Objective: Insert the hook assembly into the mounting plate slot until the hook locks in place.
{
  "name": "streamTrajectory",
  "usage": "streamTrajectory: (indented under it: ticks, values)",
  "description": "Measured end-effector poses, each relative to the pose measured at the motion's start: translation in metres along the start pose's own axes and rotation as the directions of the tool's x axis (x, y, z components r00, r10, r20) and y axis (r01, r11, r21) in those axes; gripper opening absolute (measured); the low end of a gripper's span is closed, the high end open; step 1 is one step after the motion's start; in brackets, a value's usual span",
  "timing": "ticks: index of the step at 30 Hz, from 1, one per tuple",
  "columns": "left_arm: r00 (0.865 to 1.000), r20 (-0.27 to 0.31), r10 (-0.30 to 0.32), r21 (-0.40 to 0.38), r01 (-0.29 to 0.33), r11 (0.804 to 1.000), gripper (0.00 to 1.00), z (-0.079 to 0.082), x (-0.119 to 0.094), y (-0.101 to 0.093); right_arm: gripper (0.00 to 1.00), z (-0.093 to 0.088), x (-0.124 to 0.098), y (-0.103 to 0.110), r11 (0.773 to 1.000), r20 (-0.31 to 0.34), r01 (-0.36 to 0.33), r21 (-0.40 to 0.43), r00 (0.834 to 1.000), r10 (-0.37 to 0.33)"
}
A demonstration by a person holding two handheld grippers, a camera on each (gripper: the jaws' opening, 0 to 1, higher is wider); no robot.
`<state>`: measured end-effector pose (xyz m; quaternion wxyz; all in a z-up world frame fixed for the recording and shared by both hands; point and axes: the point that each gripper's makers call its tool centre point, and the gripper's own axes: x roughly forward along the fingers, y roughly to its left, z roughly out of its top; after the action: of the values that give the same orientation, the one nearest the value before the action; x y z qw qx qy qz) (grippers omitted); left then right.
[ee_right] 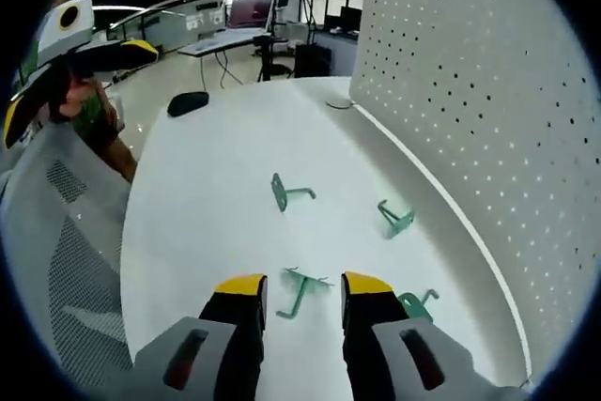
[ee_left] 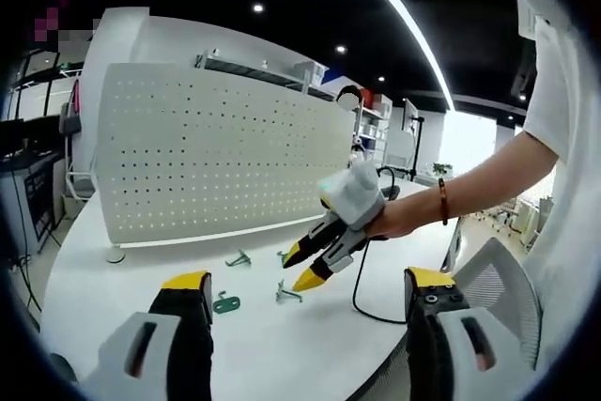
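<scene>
Left gripper view: left gripper [ee_left: 305,293] hovering above the white counter [ee_left: 141,269], jaws spread wide apart, gripping nothing. Standing upright along the far side of the counter, a white perforated mounting plate [ee_left: 225,161]. Lying on the counter in front of the mounting plate, four green hooks: first hook [ee_left: 238,258] nearest the plate's lower edge, second hook [ee_left: 225,303] farther out from the plate and just beside the left jaw's yellow tip, third hook [ee_left: 287,294] also farther out from the plate, fourth hook [ee_left: 282,255] partly hiding behind the other gripper. Coming in from the right, the right gripper [ee_left: 300,268] pointing its yellow-tipped jaws down toward the hooks, a hand [ee_left: 392,221] wrapping its white body, jaws slightly parted and pinching nothing visible. Trailing over the counter away from the plate, a black cable [ee_left: 362,298].

Right gripper view: right gripper [ee_right: 299,293] hanging low over the counter [ee_right: 207,204], jaws spread, nothing between them touching the pads. Sitting just ahead of the jaw gap, third hook [ee_right: 300,290]. Resting closer to the mounting plate [ee_right: 470,110], fourth hook [ee_right: 416,304] beside the right jaw and first hook [ee_right: 396,218] farther along the plate's base. Lying well out from the plate, second hook [ee_right: 285,192]. Showing far from the plate, the left gripper [ee_right: 66,53]; jaw spacing there impossible to tell.
</scene>
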<state>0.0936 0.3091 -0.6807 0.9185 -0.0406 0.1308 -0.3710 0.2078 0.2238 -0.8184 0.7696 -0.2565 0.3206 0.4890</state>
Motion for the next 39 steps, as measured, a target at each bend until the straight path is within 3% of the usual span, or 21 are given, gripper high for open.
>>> streamTrajectory:
  ticks: [2,16,23,39]
  values:
    - [1.000,-0.014,0.004,-0.010,-0.004,1.000,0.85,-0.003,-0.001,0.001,0.27,-0.004,0.003,-0.001,1.000,-0.030,-0.005,-0.004,1.000,0.005]
    - [0.999,-0.028,0.019,-0.014,-0.019,1.000,0.85,-0.006,-0.001,0.005,0.20,-0.003,0.017,0.004,0.997,-0.052,-0.045,-0.065,0.998,0.041]
    - [0.999,-0.026,0.029,-0.015,-0.029,0.999,0.85,-0.007,-0.003,0.009,0.17,-0.012,0.022,0.002,0.998,-0.102,-0.032,-0.060,0.994,0.026]
    - [0.999,-0.032,0.035,-0.015,-0.035,0.999,0.85,-0.009,-0.003,0.012,0.01,-0.014,0.024,0.007,0.998,-0.119,-0.044,-0.037,0.992,0.039]
